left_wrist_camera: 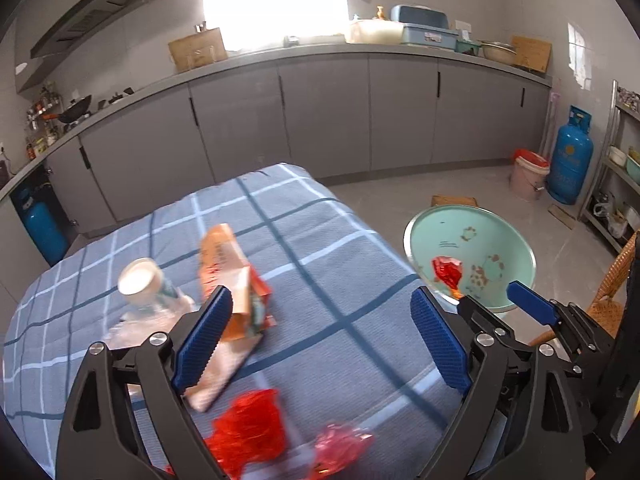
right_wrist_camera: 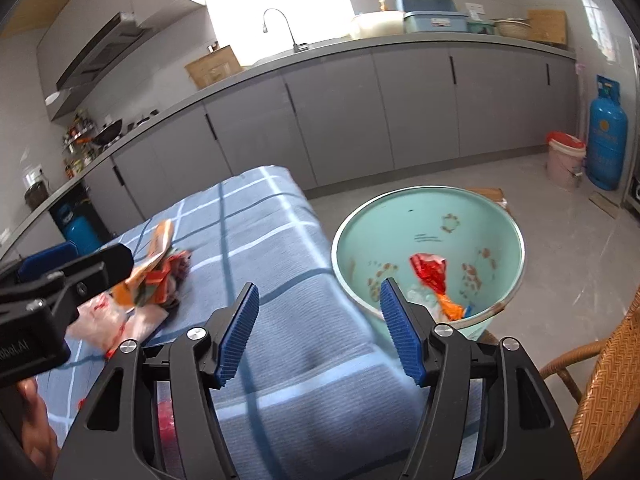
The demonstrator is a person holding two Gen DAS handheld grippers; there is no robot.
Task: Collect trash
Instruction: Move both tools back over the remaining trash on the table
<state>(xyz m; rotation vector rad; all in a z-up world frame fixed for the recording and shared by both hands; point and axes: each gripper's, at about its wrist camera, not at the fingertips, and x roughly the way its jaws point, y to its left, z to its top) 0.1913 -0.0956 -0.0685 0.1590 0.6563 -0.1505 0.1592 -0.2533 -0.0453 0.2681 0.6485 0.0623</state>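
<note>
Trash lies on a blue checked tablecloth (left_wrist_camera: 320, 240): an orange snack packet (left_wrist_camera: 236, 276), a crushed clear plastic bottle with a white cap (left_wrist_camera: 140, 280), a red crumpled wrapper (left_wrist_camera: 252, 428) and a pink wrapper (left_wrist_camera: 340, 448). My left gripper (left_wrist_camera: 322, 300) is open and empty above the cloth, just right of the orange packet. My right gripper (right_wrist_camera: 318, 292) is open and empty over the table's right edge, next to a mint-green bucket (right_wrist_camera: 420, 216) that holds a red wrapper (right_wrist_camera: 430, 268) and other scraps. The bucket (left_wrist_camera: 452, 224) also shows in the left wrist view.
A wicker chair (right_wrist_camera: 608, 368) stands at the right by the bucket. Grey kitchen cabinets (left_wrist_camera: 320, 112) run along the back. A blue gas cylinder (left_wrist_camera: 570, 156) and a pink pail (left_wrist_camera: 528, 176) stand on the floor at the far right.
</note>
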